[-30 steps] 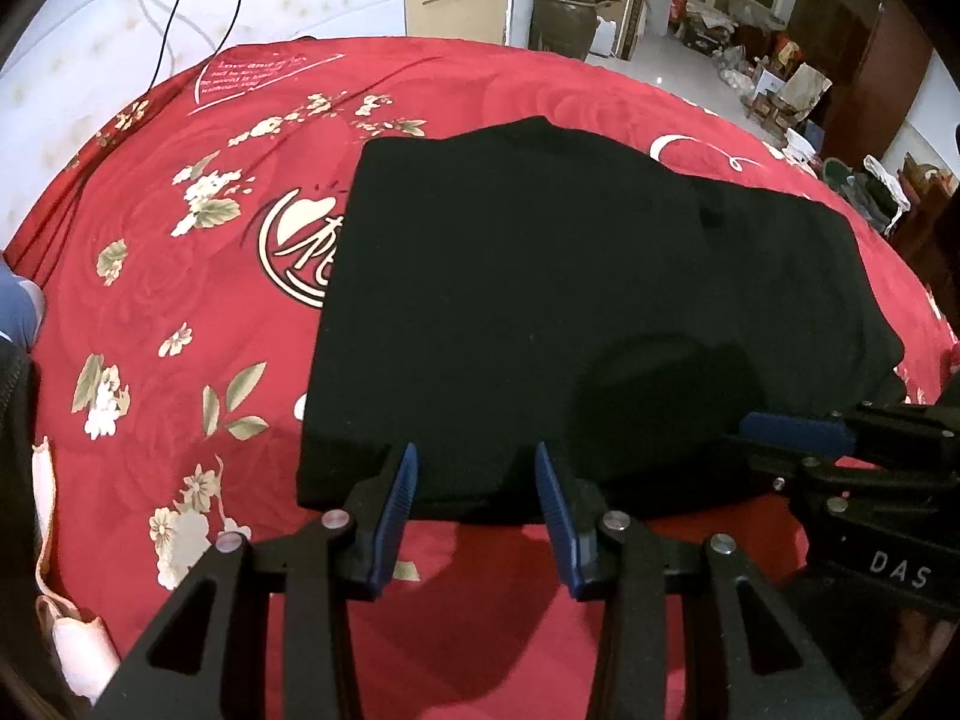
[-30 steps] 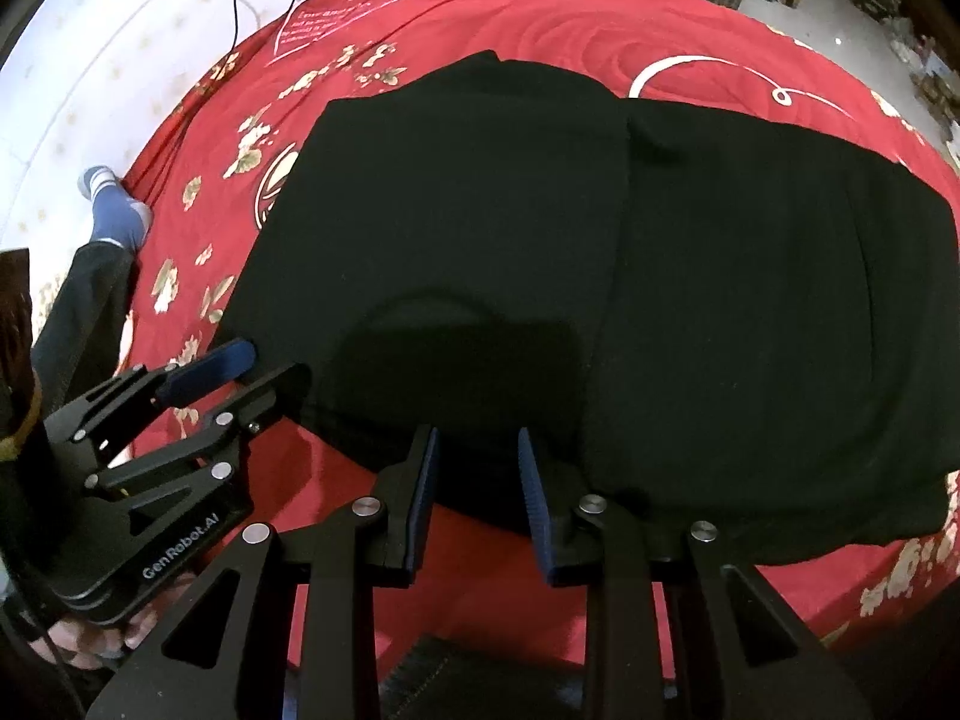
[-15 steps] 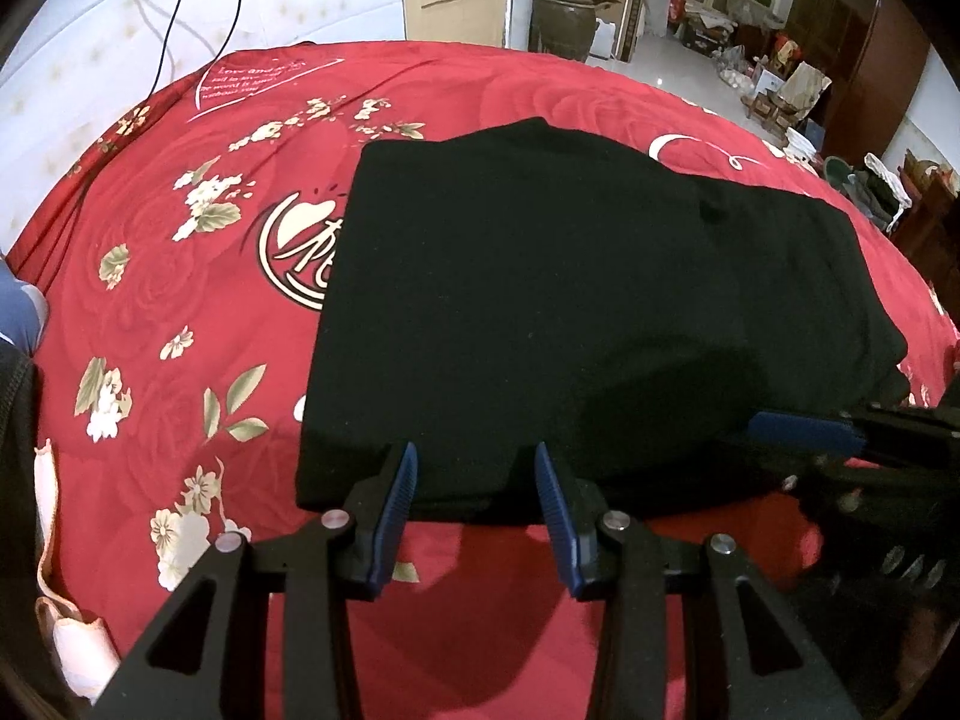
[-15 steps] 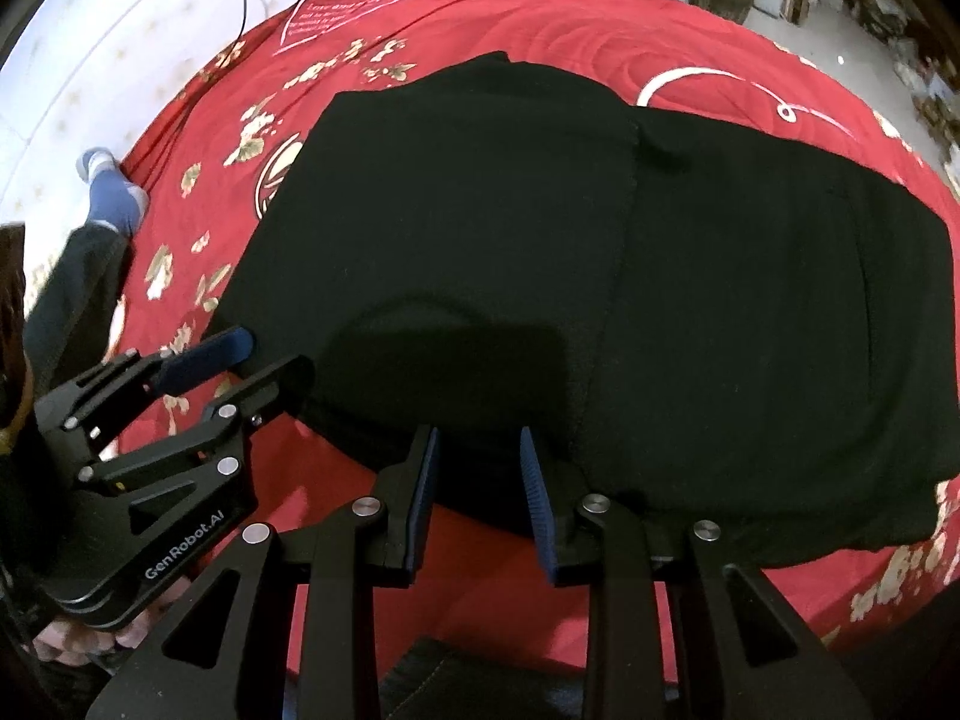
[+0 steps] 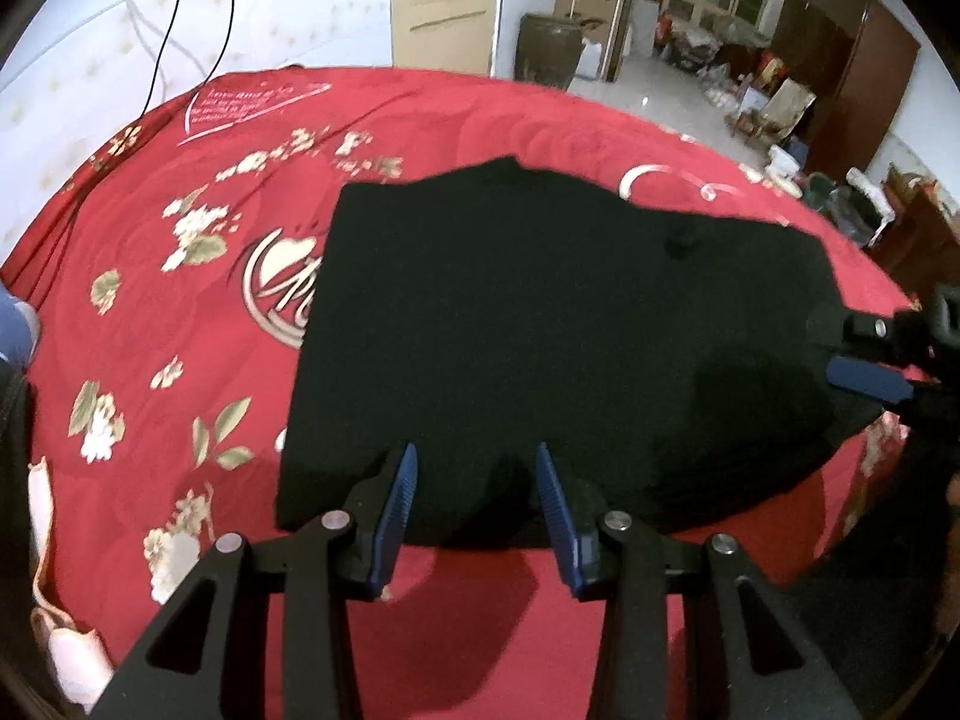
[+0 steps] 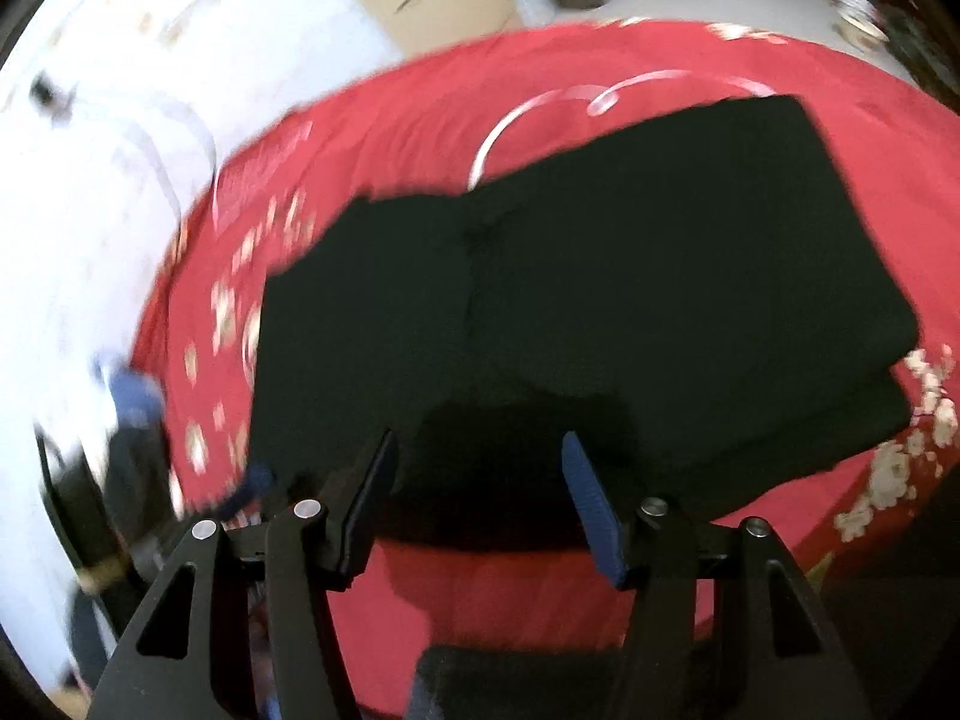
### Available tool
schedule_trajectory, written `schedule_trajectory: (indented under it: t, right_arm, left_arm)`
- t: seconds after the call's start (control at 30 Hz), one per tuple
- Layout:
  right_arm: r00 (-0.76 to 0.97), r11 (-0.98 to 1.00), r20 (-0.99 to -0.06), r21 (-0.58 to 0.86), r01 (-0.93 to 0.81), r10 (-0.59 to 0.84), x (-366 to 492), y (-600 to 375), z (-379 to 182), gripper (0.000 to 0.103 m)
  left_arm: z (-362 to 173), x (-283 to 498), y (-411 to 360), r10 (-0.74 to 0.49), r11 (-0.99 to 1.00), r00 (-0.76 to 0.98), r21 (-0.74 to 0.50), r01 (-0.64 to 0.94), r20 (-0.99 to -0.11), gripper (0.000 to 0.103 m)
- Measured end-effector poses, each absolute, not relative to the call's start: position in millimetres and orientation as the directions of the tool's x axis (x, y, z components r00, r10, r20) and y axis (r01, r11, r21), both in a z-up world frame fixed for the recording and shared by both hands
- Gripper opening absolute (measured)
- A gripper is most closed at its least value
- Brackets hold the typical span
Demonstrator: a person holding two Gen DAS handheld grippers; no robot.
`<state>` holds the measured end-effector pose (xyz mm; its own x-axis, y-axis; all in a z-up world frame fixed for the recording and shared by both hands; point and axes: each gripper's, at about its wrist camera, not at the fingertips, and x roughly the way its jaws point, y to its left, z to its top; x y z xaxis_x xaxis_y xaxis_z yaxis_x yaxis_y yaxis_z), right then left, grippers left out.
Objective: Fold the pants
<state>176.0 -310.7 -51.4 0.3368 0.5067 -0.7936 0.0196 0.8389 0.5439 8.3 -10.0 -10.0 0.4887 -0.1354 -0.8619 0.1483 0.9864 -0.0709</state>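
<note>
I see the pants [image 5: 540, 324] folded flat on the bed [image 5: 180, 390]. My left hand-held gripper [image 5: 474, 495] hangs spread at their near edge; the right [image 6: 477, 495] has just been opening, empty. A careless pinch there could drag the layers askew.

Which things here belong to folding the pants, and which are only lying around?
For the job:
- pants, black, lying on the red bedspread
- left gripper, open
- right gripper, jaws just opened wider, nothing between them

Lying about:
- black cable on the wall
- brown jar
- wardrobe
</note>
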Motion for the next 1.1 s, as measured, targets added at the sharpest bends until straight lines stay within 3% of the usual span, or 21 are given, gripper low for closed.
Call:
schedule_trajectory:
  t: [0.1,0.27,0.53,0.7,0.77,0.87,1.0,1.1]
  right_arm:
    - [0.35,0.81,-0.795,0.568,0.146,0.495,183,-332,-53,0.06]
    - [0.213,0.822,-0.879,0.474,0.314,0.426,187,-339,-72,0.061]
    - [0.026,0.868,-0.941,0.322,0.378,0.338,191,-326,-96,0.061]
    - [0.079,0.854,-0.945,0.322,0.408,0.319,189,-323,-99,0.071]
    - [0.2,0.776,-0.905,0.425,0.465,0.376,185,-338,-99,0.071]
    - [0.37,0.763,-0.858,0.496,0.416,0.356,184,-349,-91,0.071]
    - [0.407,0.724,-0.83,0.542,0.427,0.381,183,-355,-93,0.071]
    - [0.34,0.74,-0.866,0.492,0.459,0.366,180,-352,-91,0.071]
  left_arm:
    - [-12,14,-14,-0.152,0.985,0.477,-0.091,0.148,-0.866,0.044]
    - [-21,22,-15,-0.155,0.985,0.446,-0.105,0.135,-0.881,0.044]
    - [-23,19,-16,-0.152,0.984,0.437,-0.096,0.148,-0.887,0.044]
    - [-23,18,-16,-0.153,0.984,0.434,-0.096,0.149,-0.888,0.044]
    - [-23,17,-15,-0.154,0.984,0.434,-0.099,0.147,-0.888,0.044]
    - [-23,16,-14,-0.152,0.985,0.435,-0.098,0.145,-0.888,0.044]
    - [-24,16,-15,-0.15,0.984,0.432,-0.094,0.149,-0.889,0.044]
    - [-24,16,-16,-0.146,0.984,0.432,-0.086,0.156,-0.89,0.044]
